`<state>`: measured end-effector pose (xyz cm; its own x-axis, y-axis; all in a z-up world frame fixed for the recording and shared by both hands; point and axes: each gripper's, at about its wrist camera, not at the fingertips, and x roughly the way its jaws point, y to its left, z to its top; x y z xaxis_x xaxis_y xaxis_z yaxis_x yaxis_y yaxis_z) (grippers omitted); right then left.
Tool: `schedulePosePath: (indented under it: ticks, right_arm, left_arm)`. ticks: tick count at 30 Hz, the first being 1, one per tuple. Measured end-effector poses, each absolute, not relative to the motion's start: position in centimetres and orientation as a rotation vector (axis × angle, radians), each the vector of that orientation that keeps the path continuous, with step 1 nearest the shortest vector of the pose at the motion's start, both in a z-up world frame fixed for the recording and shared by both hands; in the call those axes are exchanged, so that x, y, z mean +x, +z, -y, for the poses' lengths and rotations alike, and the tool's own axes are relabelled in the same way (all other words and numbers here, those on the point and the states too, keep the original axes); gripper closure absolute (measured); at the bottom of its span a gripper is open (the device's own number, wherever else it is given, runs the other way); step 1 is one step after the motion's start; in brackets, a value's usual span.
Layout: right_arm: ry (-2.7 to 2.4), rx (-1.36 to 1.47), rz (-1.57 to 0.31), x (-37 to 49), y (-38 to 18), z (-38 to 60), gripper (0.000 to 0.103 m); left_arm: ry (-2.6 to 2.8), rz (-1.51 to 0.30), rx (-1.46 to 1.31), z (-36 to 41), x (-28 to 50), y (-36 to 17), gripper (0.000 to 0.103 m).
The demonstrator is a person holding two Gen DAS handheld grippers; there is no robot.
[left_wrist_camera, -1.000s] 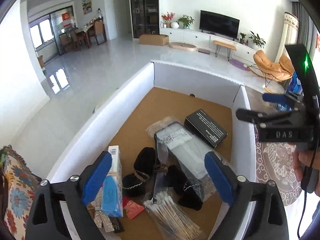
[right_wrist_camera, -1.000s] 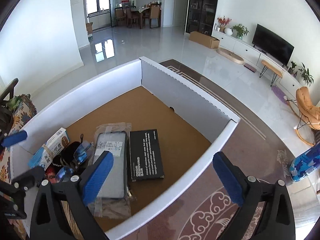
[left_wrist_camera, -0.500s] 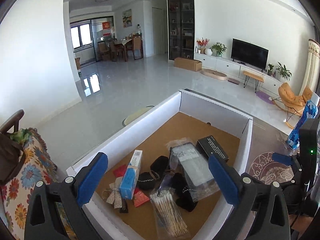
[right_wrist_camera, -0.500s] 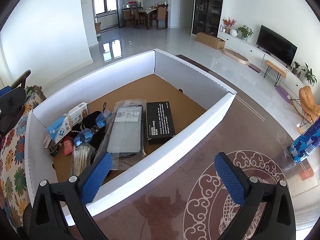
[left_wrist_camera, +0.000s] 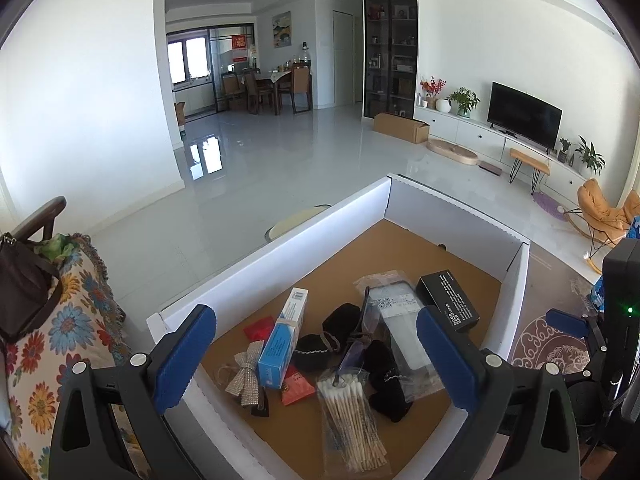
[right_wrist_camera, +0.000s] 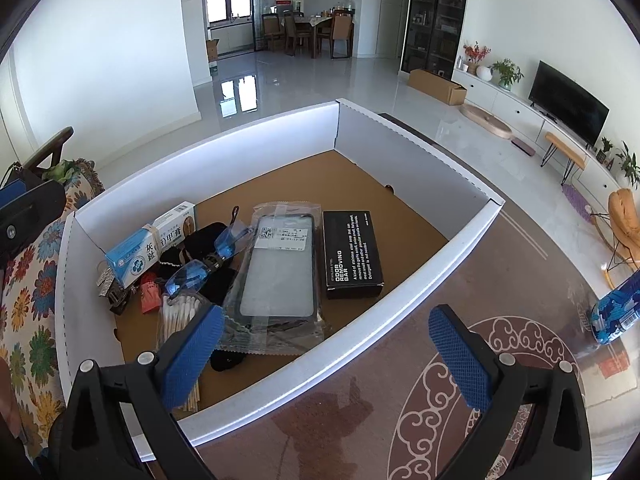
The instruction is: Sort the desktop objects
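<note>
**White box, brown floor, small goods piled at one end**

White-walled tray (right_wrist_camera: 404, 300) with a brown card floor sits on the patterned bench (right_wrist_camera: 460, 400). Inside it, the black carton (right_wrist_camera: 352, 254) lies flat near the middle, and just beside it is the bagged phone case (right_wrist_camera: 280, 268). Beyond the case, towards the tray's floral-cloth end, lie blue-lensed glasses (right_wrist_camera: 208, 258), a blue and white medicine box (right_wrist_camera: 150, 246), black pouches (left_wrist_camera: 384, 376), a packet of cotton swabs (left_wrist_camera: 352, 420), a red packet (left_wrist_camera: 298, 390) and a glittery bow (left_wrist_camera: 246, 372). Left tool (left_wrist_camera: 316, 360) hangs over that end, fingers spread wide and empty. Right tool (right_wrist_camera: 326, 354) hovers over the tray's near wall, likewise released, gripping nothing.
</note>
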<state>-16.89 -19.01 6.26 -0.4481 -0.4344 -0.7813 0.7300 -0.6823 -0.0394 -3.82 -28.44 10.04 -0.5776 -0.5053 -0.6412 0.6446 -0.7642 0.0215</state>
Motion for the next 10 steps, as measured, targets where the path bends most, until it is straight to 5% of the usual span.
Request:
schedulePosePath:
  ticks: [10]
  right_arm:
    - [-2.136,1.025,-0.501,-16.8,5.7,19.7,0.001]
  left_arm:
    - [-2.273,-0.295,0.810,28.2,-2.8,9.2,0.001]
